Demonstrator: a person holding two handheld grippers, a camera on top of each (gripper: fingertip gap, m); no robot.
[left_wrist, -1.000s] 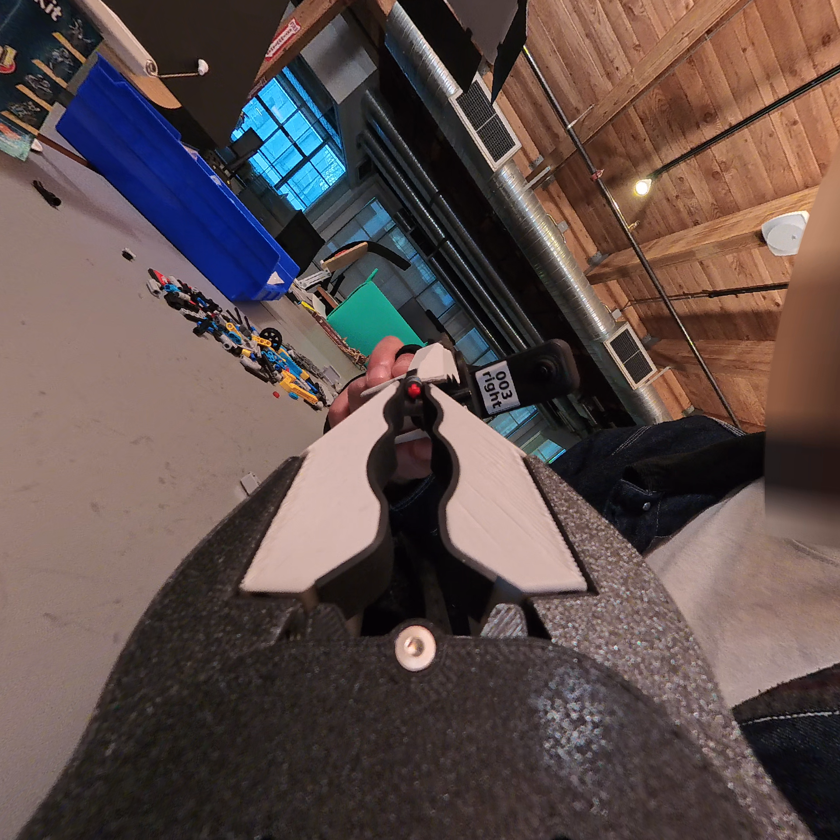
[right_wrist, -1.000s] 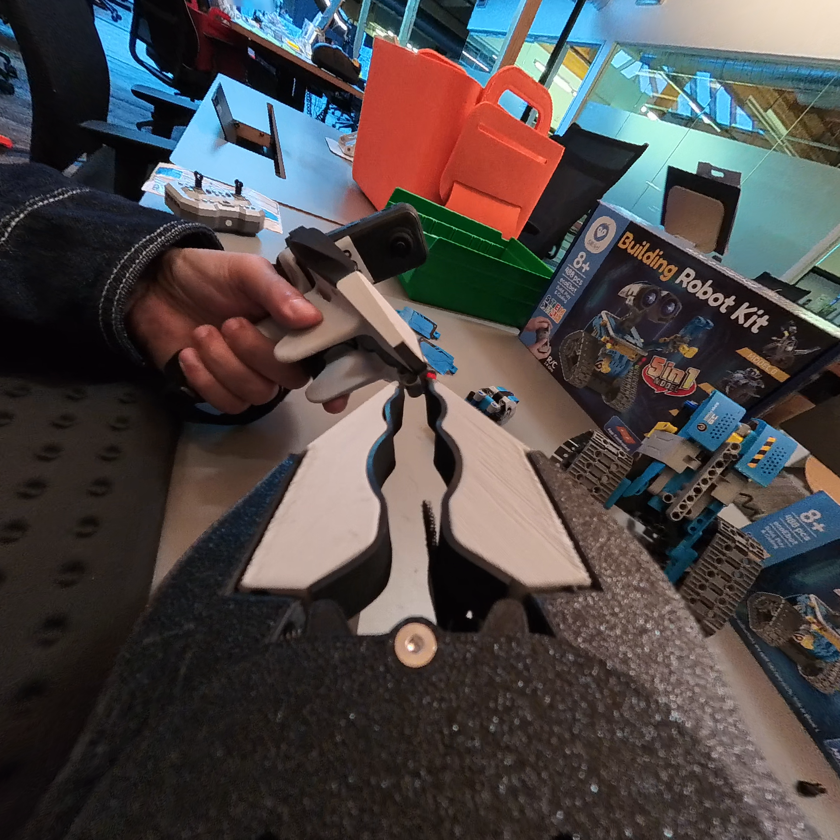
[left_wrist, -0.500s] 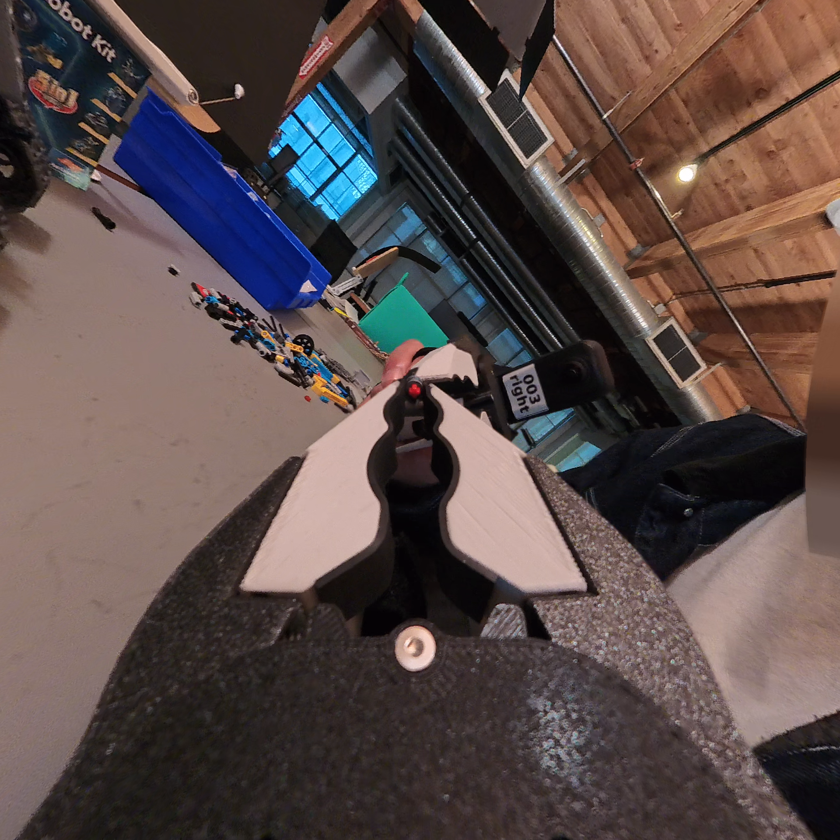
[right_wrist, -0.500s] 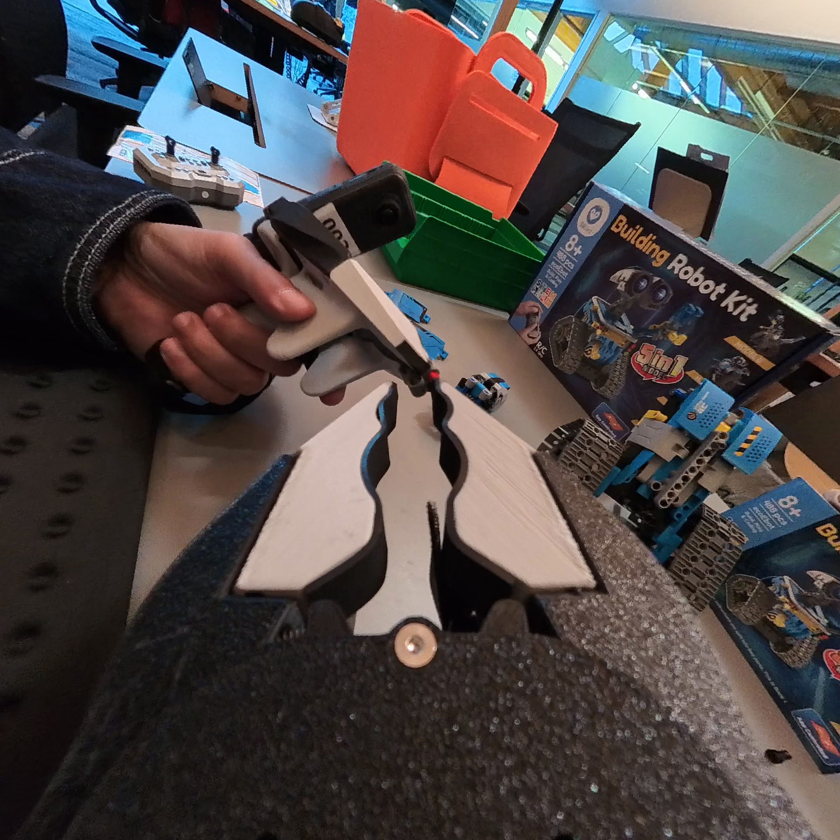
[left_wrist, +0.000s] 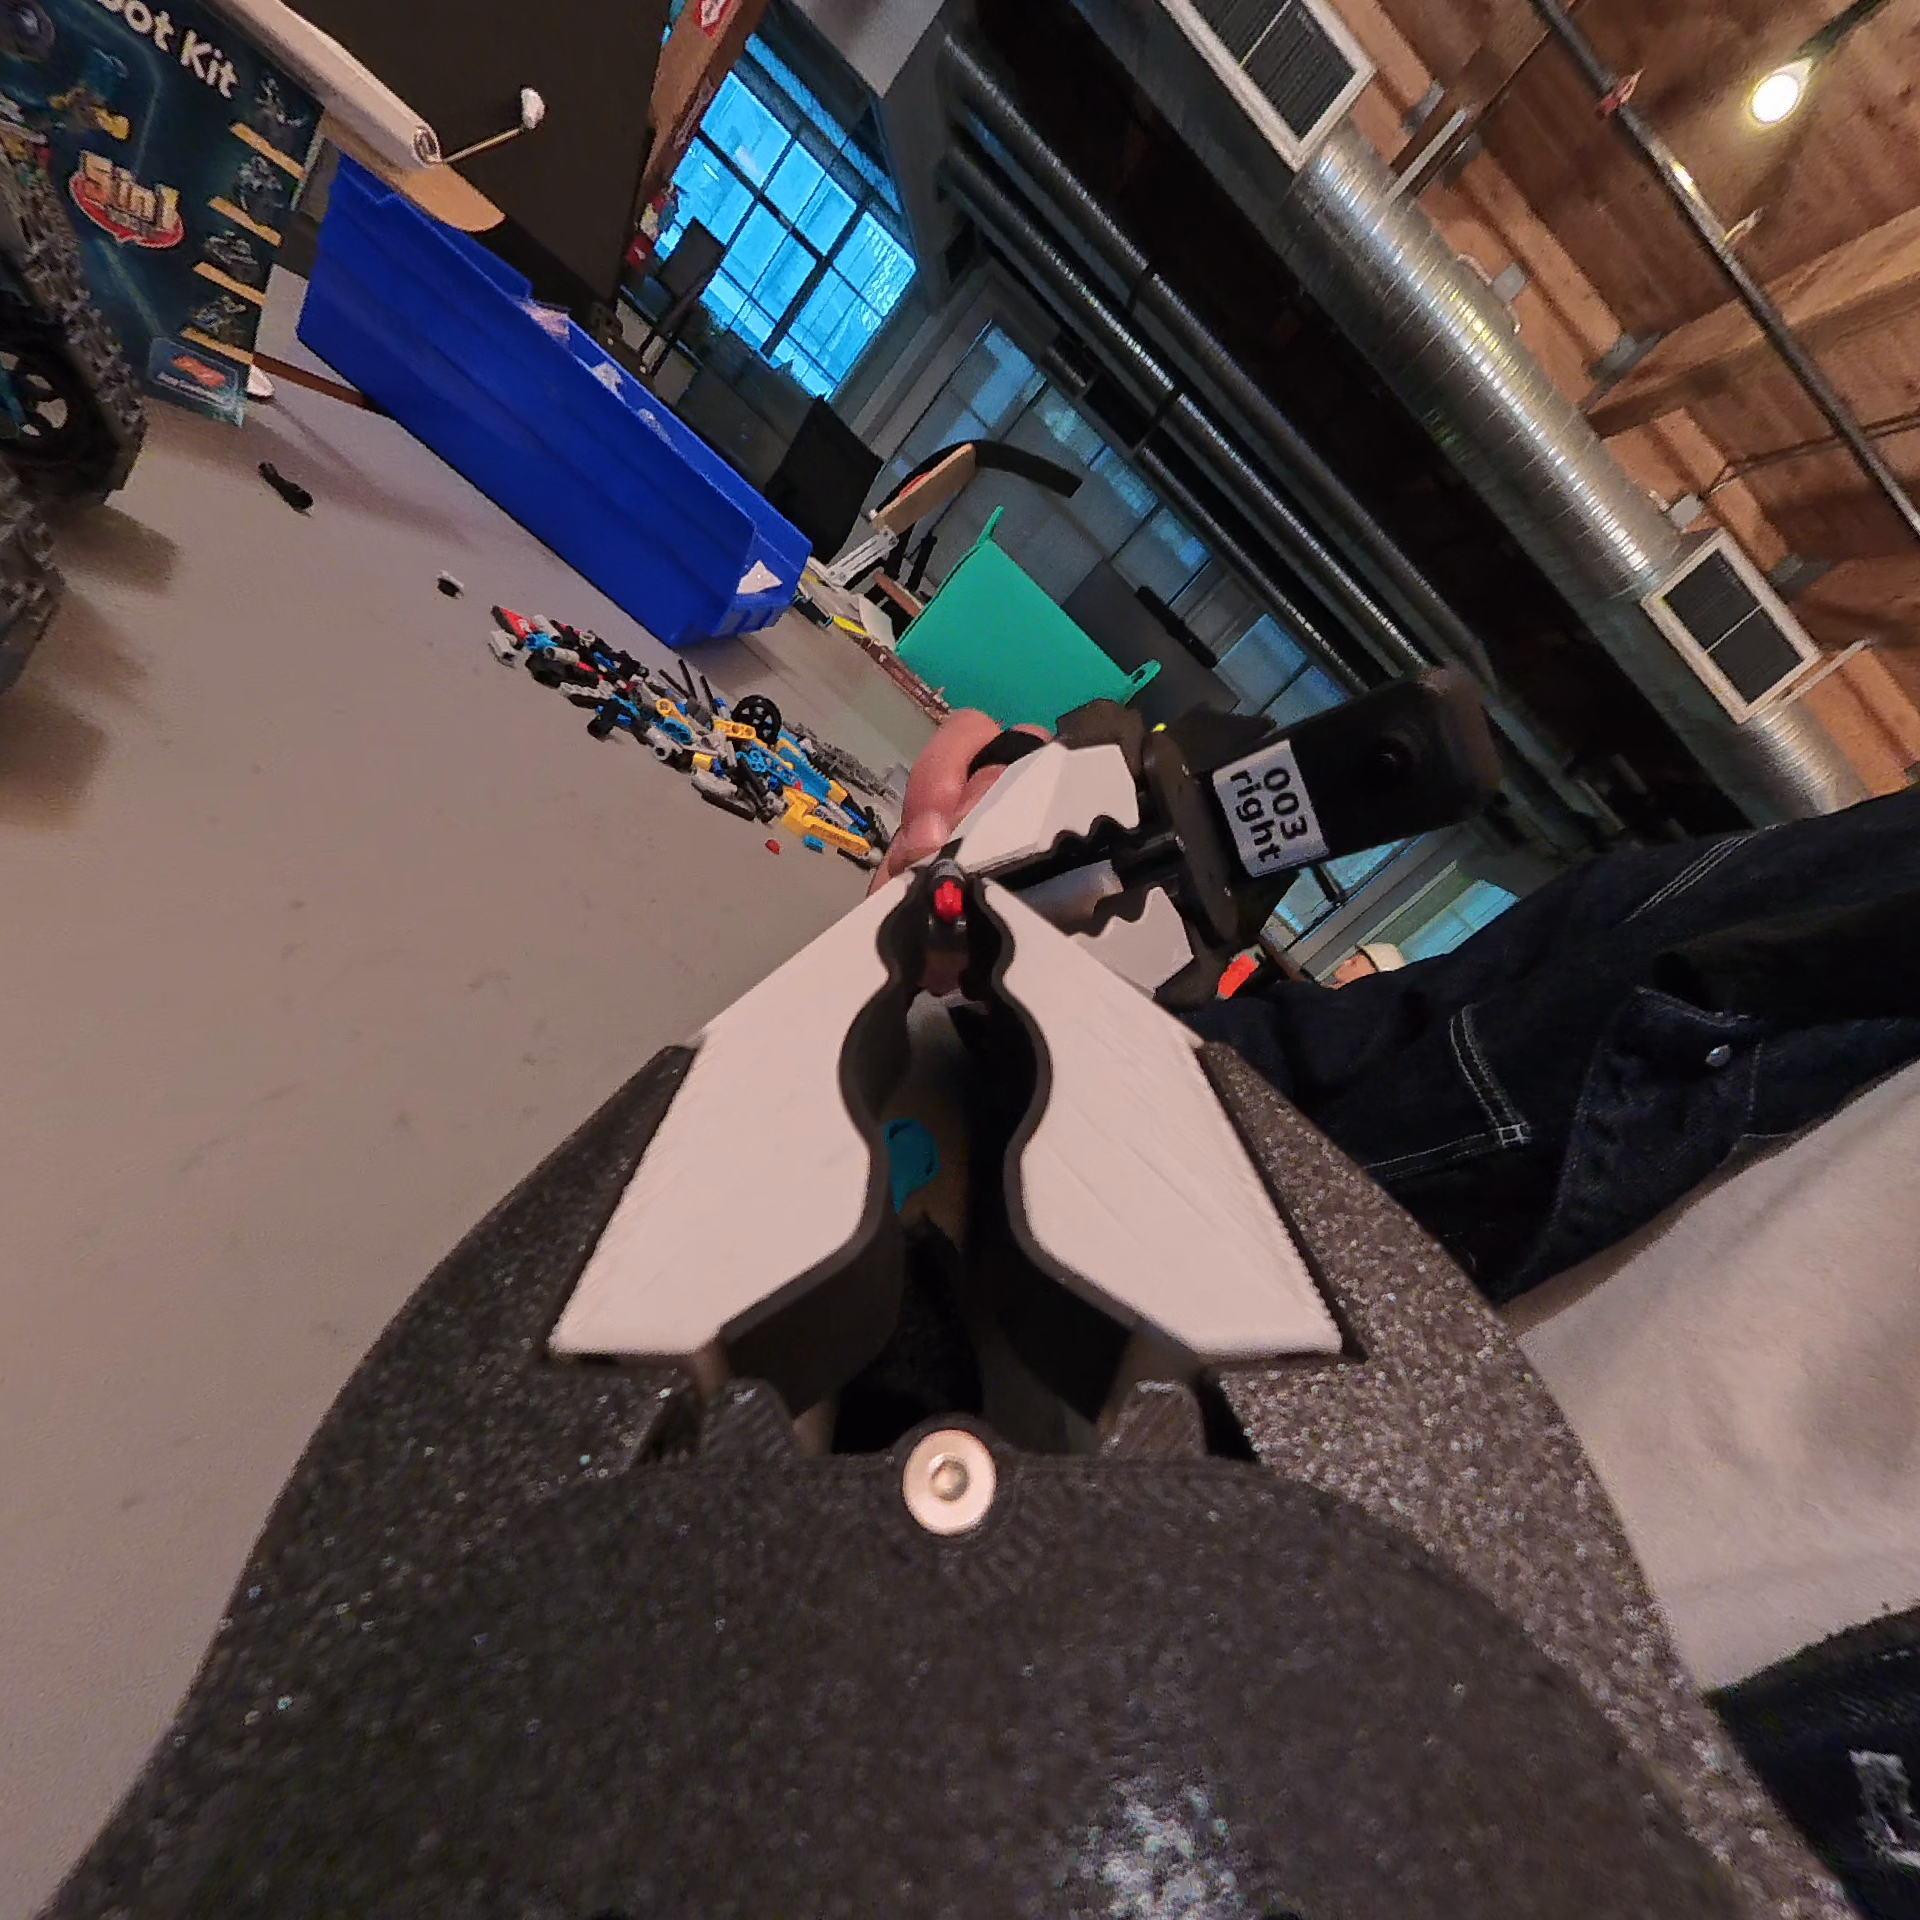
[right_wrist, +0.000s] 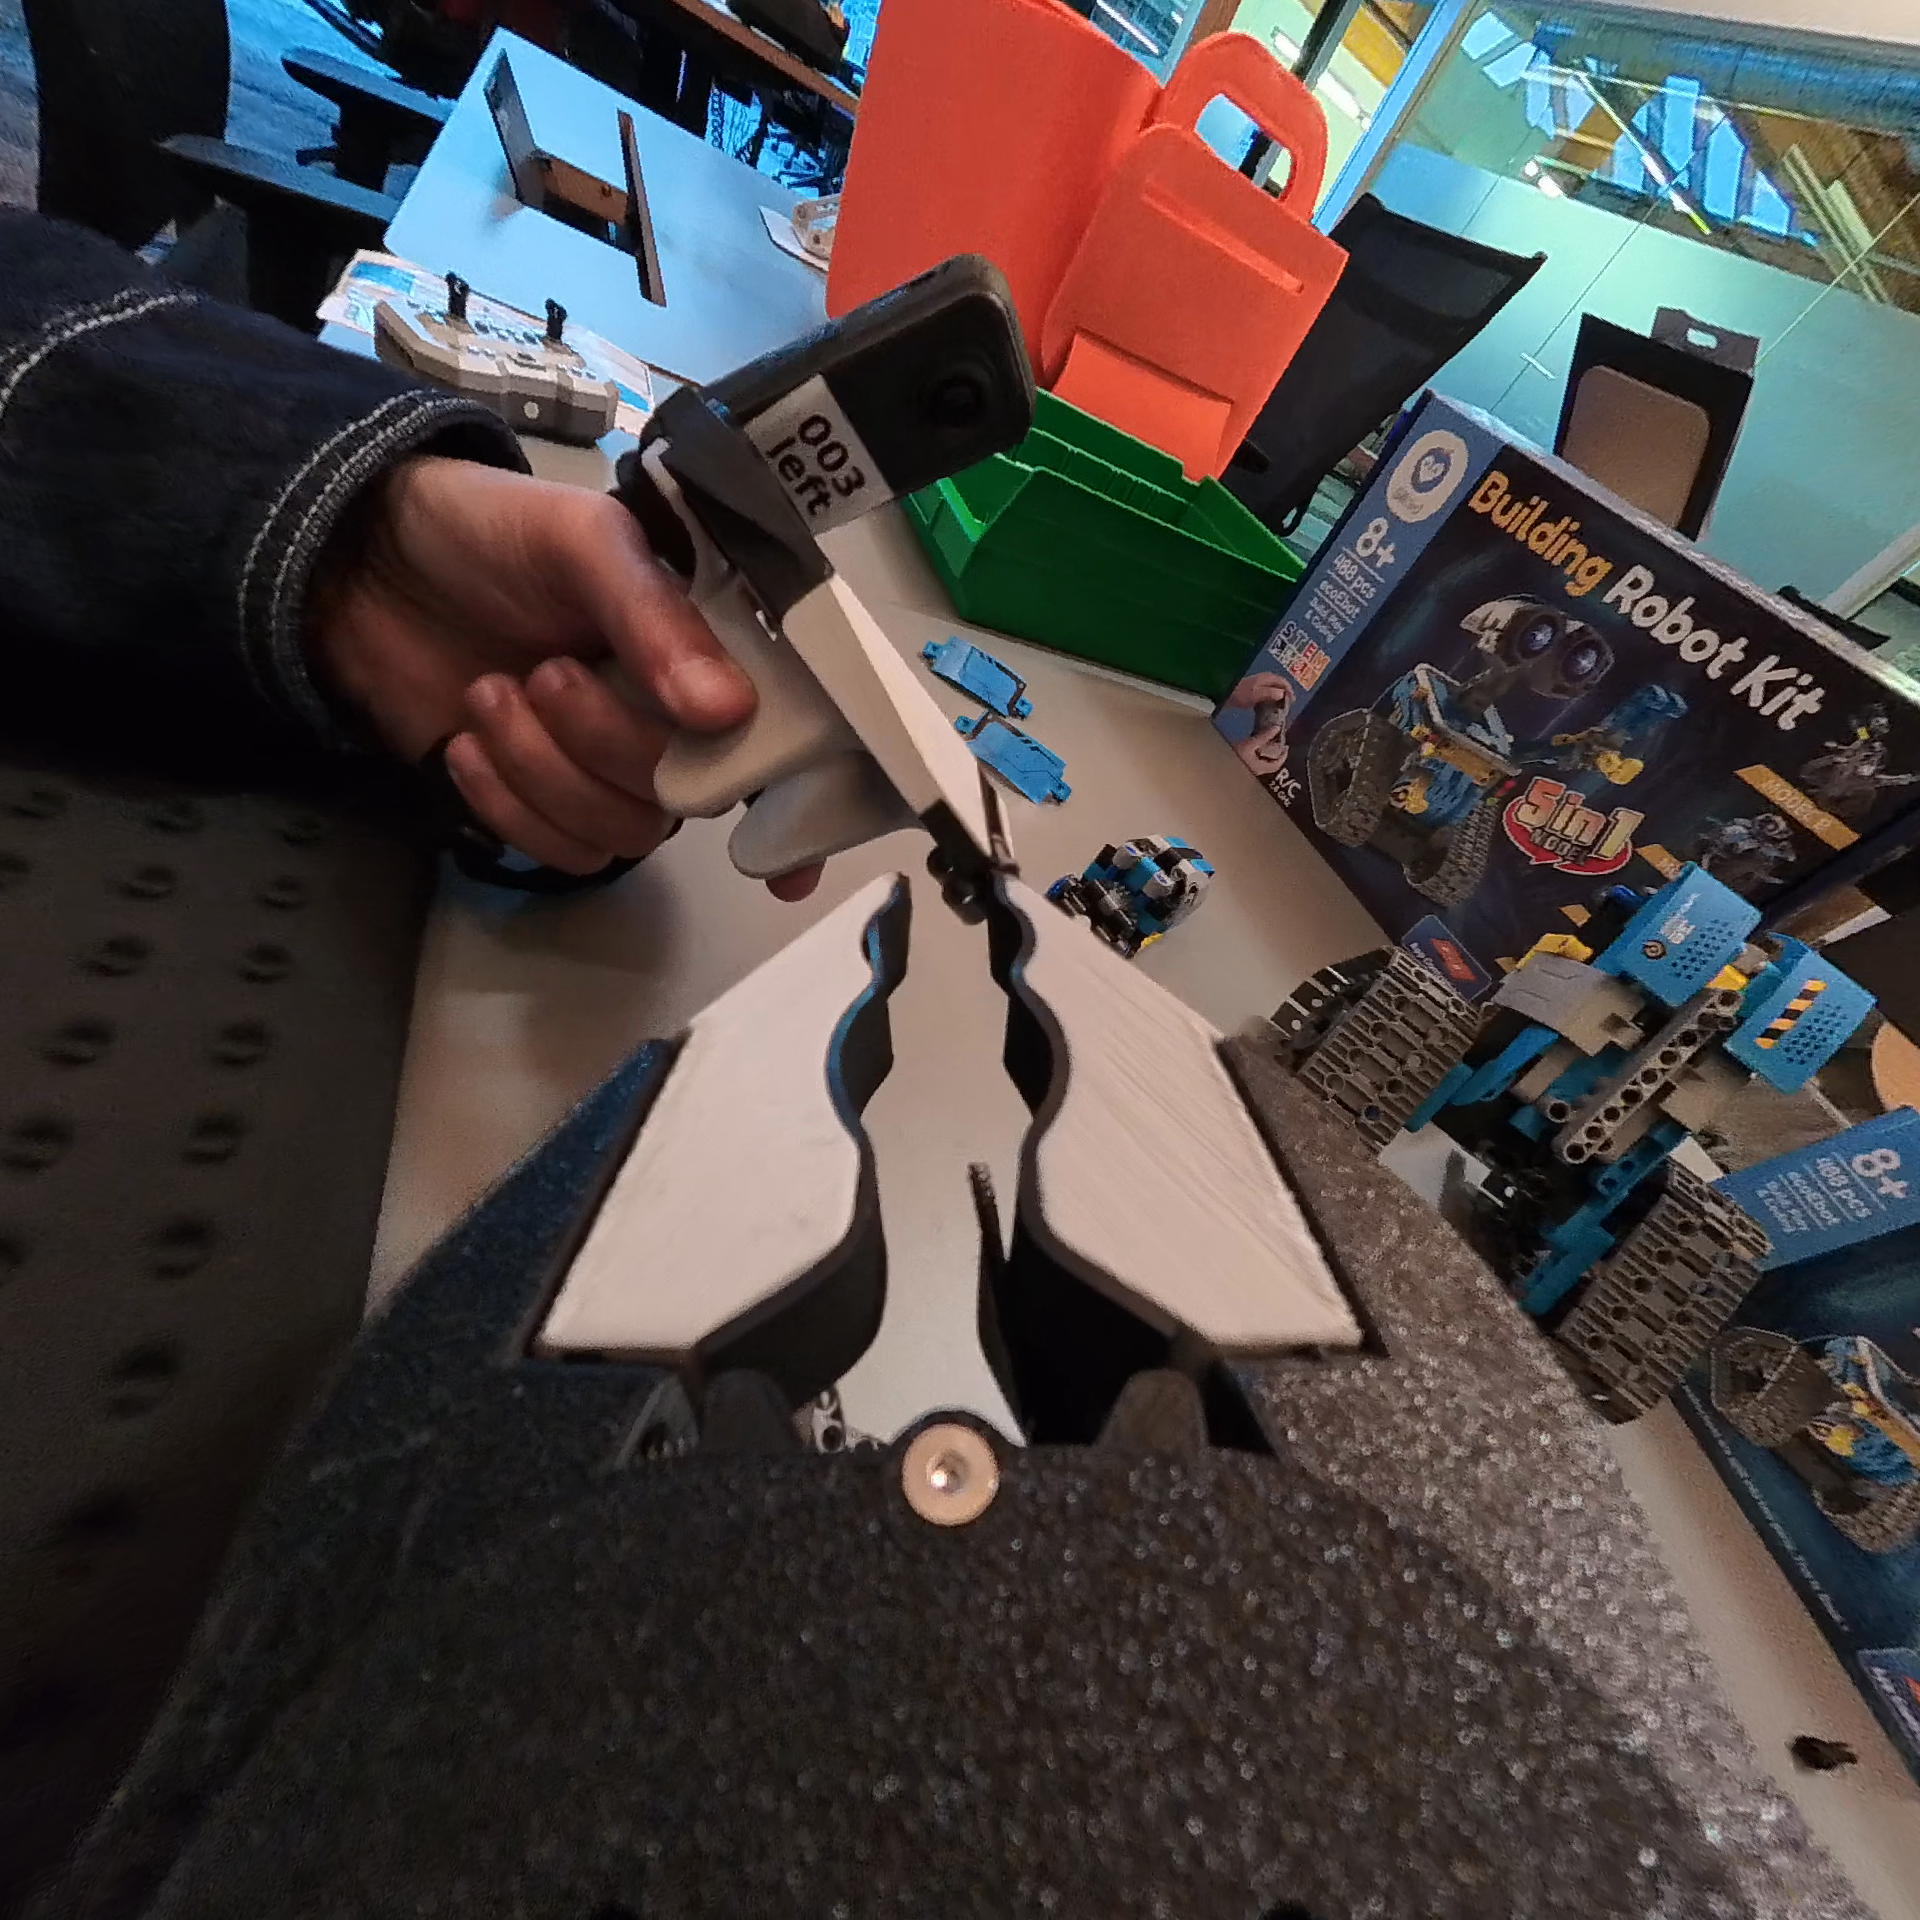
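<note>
My left gripper (left_wrist: 945, 912) is shut on a small black part with a red pin (left_wrist: 945, 898) at its tips, held above the grey table (left_wrist: 260, 935). My right gripper (right_wrist: 958, 891) meets it tip to tip. Its jaws stand narrowly open on either side of the same black part (right_wrist: 963, 881): the right finger touches it and a gap shows on the left. The left gripper also shows in the right wrist view (right_wrist: 971, 842), held by a hand (right_wrist: 520, 644). The right gripper shows in the left wrist view (left_wrist: 971, 854).
A tracked blue-and-grey toy robot (right_wrist: 1621, 1091) and printed kit boxes (right_wrist: 1558, 675) stand to the right. A green bin (right_wrist: 1101, 540), an orange folder (right_wrist: 1091, 208), blue plates (right_wrist: 997, 717) and a small wheeled assembly (right_wrist: 1138, 883) lie behind. A blue bin (left_wrist: 520, 416) and a pile of loose parts (left_wrist: 717, 727) lie farther off.
The left gripper has tilted steeper over the right gripper's tips. The right jaws stand slightly wider apart than one second ago. The red pin no longer shows in the right wrist view.
</note>
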